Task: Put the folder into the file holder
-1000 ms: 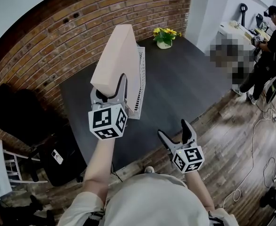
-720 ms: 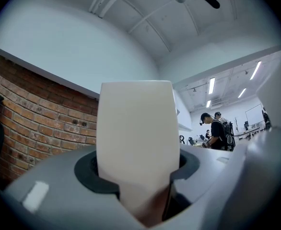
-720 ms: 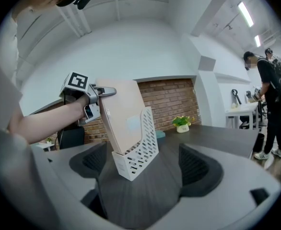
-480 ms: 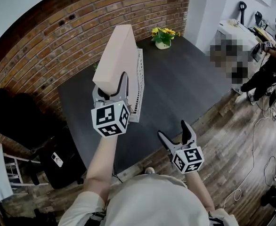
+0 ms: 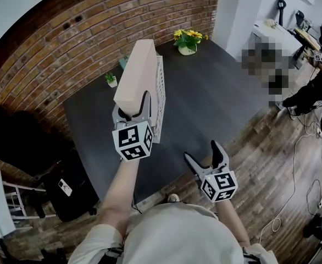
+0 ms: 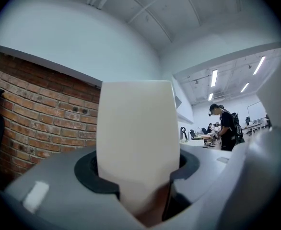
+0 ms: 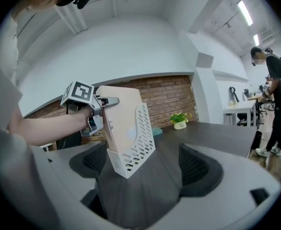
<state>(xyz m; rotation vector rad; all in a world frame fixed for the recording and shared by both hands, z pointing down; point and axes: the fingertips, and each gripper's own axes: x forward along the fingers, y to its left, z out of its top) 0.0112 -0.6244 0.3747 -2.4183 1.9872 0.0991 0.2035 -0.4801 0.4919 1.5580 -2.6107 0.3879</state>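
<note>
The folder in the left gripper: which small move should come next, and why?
Probably lower the folder down until it seats: its lower part is already inside the file holder, much of it stands above the rim, and the left gripper is shut on its near edge.

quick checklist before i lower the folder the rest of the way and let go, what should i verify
1. Left gripper shut on folder: ok.
2. Folder's lower end inside file holder, as the right gripper view shows: ok.
3. Folder resting on the holder's floor: cannot tell, its walls hide that.
4. Holder standing on the table: ok.
5. Right gripper open, empty, apart from the holder: ok.
6. Flower pot well away from the holder: ok.
</note>
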